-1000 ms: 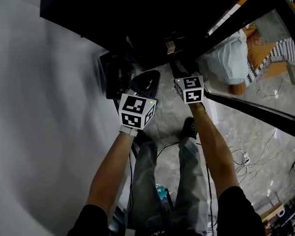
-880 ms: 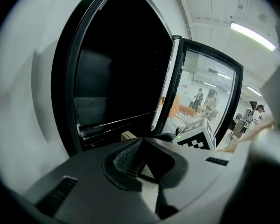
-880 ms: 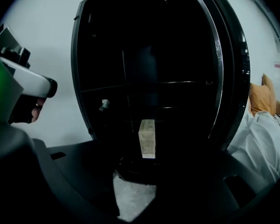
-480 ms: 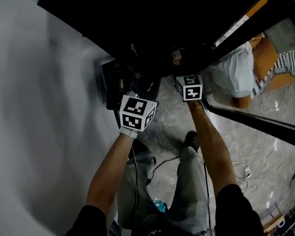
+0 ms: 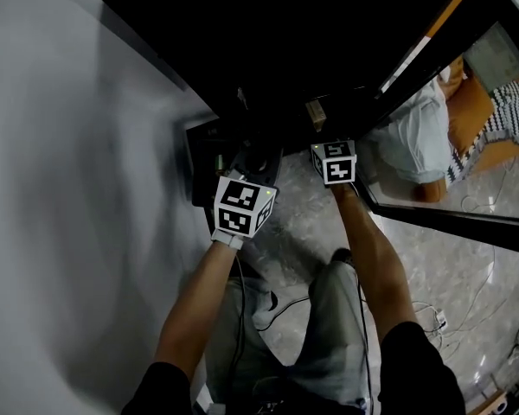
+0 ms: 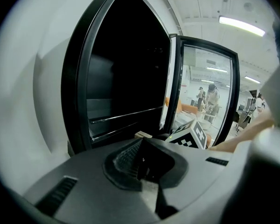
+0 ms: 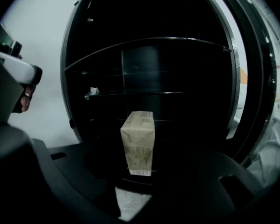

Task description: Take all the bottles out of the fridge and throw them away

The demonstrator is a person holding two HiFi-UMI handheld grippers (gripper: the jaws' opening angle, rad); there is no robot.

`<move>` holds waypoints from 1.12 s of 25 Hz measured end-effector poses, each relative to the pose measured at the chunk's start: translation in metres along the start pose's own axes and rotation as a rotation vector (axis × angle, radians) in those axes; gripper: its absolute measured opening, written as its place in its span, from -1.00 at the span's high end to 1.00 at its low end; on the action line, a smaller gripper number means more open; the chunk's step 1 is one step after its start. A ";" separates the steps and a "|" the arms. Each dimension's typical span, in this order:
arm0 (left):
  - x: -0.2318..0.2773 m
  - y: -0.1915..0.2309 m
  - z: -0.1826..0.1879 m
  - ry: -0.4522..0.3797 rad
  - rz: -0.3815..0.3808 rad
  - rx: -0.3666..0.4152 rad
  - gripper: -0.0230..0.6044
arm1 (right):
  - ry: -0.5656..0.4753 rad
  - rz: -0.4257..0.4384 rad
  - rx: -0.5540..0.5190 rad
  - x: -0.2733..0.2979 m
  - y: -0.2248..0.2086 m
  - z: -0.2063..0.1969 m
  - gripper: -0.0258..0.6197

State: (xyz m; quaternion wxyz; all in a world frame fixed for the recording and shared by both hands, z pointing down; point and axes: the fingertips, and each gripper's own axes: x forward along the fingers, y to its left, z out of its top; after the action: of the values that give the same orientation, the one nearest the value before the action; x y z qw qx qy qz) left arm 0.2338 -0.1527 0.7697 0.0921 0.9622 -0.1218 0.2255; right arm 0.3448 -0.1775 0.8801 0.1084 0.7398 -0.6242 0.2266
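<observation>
Fingers of the left gripper [image 6: 142,160] sit pressed together, empty. Right gripper [image 7: 138,174] fingers have just been closing and now pinch a beige paper carton [image 7: 139,139] low inside the open black fridge [image 7: 67,83]. Extraction seems underway; next, lift it clear and withdraw straight.
</observation>
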 end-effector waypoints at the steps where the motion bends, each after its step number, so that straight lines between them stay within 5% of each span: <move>1: -0.004 -0.002 0.004 0.003 0.002 -0.001 0.91 | 0.010 0.005 -0.002 -0.007 0.002 -0.001 0.34; 8: -0.055 -0.033 0.054 0.012 0.012 -0.030 0.91 | 0.056 0.028 -0.010 -0.095 0.019 0.028 0.34; 28: -0.169 -0.135 0.255 -0.020 0.067 -0.139 0.91 | 0.010 0.087 -0.028 -0.340 0.016 0.272 0.34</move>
State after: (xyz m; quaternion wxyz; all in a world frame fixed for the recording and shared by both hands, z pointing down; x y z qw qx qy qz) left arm 0.2291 -0.0510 0.4515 0.1498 0.9511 -0.1701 0.2098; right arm 0.3439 -0.0040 0.4806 0.1117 0.7093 -0.6583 0.2260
